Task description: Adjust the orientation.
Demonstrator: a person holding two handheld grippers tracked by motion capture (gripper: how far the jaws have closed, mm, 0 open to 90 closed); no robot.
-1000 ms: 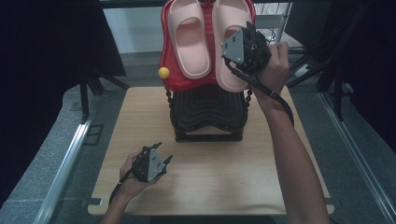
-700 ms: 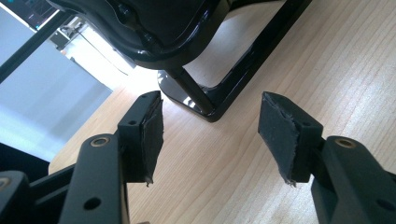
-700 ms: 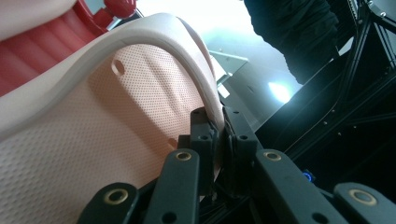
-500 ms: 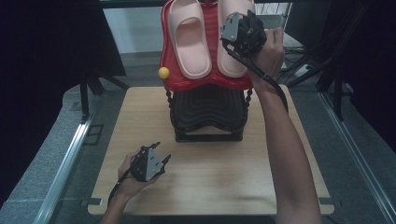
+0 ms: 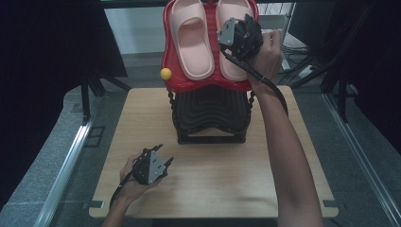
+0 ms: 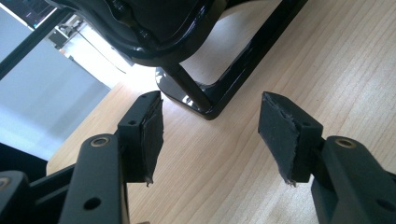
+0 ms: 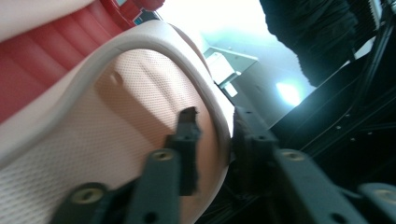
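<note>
Pink foam slipper (image 7: 116, 154), the right one of a pair lying on the red seat (image 5: 208, 84) of a small chair on the desk (image 5: 213, 179): the right gripper (image 7: 215, 135) pinches its outer rim, one jaw inside the footbed, one outside. Left gripper (image 6: 210, 126) rests low on the desk, jaws spread and empty, near the chair's black base (image 6: 224, 88). Step in hand looks like the grasp; next move likely calls for a clean lift clear of the other slipper (image 5: 191, 40).

The slipper (image 7: 116, 154) pinched by the right gripper (image 7: 215, 135) looks matt, foam-like, finely dimpled; beside it, ribbed red plastic (image 7: 42, 65). Ahead of the left gripper (image 6: 210, 130), glossy black frame (image 6: 224, 88) on pale wood-grain tabletop (image 6: 327, 60).
</note>
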